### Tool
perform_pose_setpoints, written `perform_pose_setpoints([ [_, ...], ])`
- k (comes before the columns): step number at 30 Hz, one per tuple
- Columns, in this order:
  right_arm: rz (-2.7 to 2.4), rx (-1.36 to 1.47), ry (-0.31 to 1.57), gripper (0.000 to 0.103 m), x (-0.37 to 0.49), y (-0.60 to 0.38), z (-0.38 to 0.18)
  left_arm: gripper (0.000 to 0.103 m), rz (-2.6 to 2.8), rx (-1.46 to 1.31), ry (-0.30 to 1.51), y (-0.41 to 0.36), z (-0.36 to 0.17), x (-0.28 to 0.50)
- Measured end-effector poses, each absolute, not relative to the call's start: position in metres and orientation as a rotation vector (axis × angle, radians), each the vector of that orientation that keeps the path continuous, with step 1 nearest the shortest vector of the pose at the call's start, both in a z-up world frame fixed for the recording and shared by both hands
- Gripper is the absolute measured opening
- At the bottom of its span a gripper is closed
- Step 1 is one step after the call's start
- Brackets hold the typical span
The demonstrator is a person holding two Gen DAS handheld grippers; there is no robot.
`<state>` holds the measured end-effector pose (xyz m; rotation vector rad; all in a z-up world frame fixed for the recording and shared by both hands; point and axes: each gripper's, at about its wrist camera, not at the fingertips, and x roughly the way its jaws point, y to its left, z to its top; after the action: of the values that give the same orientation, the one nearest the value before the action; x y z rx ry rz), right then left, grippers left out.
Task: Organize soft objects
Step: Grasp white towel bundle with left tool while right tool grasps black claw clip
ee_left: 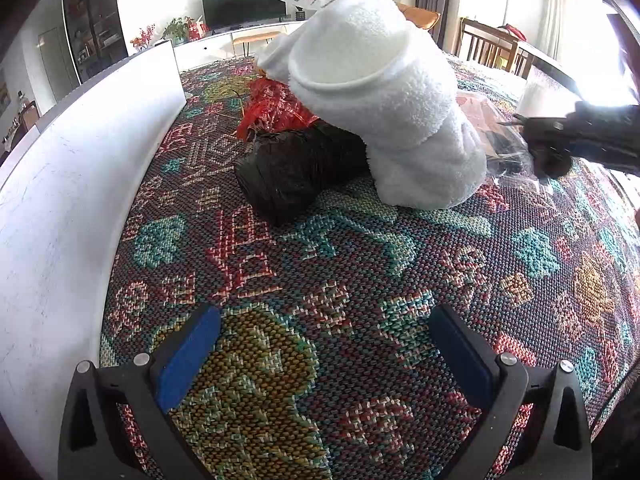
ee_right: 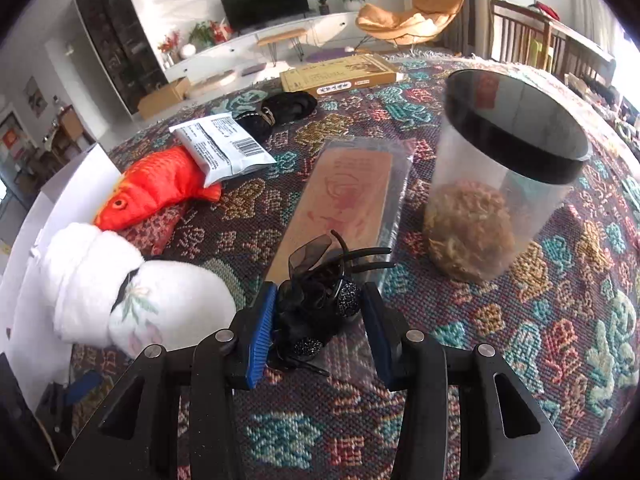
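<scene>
My right gripper (ee_right: 318,320) is shut on a black hair clip (ee_right: 316,300) with a gauze bow and glittery beads, held just above the woven tablecloth (ee_right: 520,340). The same gripper (ee_left: 550,152) shows at the right edge of the left wrist view, dark and clutching the clip. My left gripper (ee_left: 324,344) stands open over the cloth with nothing between its blue pads. Ahead of it a rolled white towel (ee_left: 384,92) leans on a black roll (ee_left: 288,172), with a red plush fish (ee_left: 276,108) behind. The towel (ee_right: 92,280) and fish (ee_right: 156,188) lie left of the right gripper.
A white box wall (ee_left: 80,184) runs along the left. A clear canister with a black lid (ee_right: 500,180) stands to the right, a flat packet in clear wrap (ee_right: 344,200) in the middle. A grey foil packet (ee_right: 224,148), a black item (ee_right: 280,112) and a cardboard box (ee_right: 340,74) lie farther back.
</scene>
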<state>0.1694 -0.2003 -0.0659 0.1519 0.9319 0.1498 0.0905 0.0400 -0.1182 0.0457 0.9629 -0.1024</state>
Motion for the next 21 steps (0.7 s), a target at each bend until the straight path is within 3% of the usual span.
perform_pose_setpoints([
  [7,-0.05,0.037,0.938,0.046,0.135,-0.273,-0.086,0.103,-0.102,0.046,0.963,0.04,-0.118,0.091],
  [9,-0.08,0.045,0.943,0.049,0.141,-0.285,-0.097,0.103,-0.102,0.046,0.962,0.04,-0.118,0.09],
  [11,-0.115,0.067,0.942,0.07,0.14,-0.291,-0.097,0.103,-0.102,0.045,0.962,0.041,-0.118,0.09],
  [14,-0.14,0.07,0.87,0.079,0.132,-0.288,-0.086,0.103,-0.1,0.045,0.961,0.041,-0.119,0.089],
  [21,-0.176,0.149,0.952,0.08,0.145,-0.299,-0.105,0.103,-0.099,0.045,0.96,0.041,-0.119,0.089],
])
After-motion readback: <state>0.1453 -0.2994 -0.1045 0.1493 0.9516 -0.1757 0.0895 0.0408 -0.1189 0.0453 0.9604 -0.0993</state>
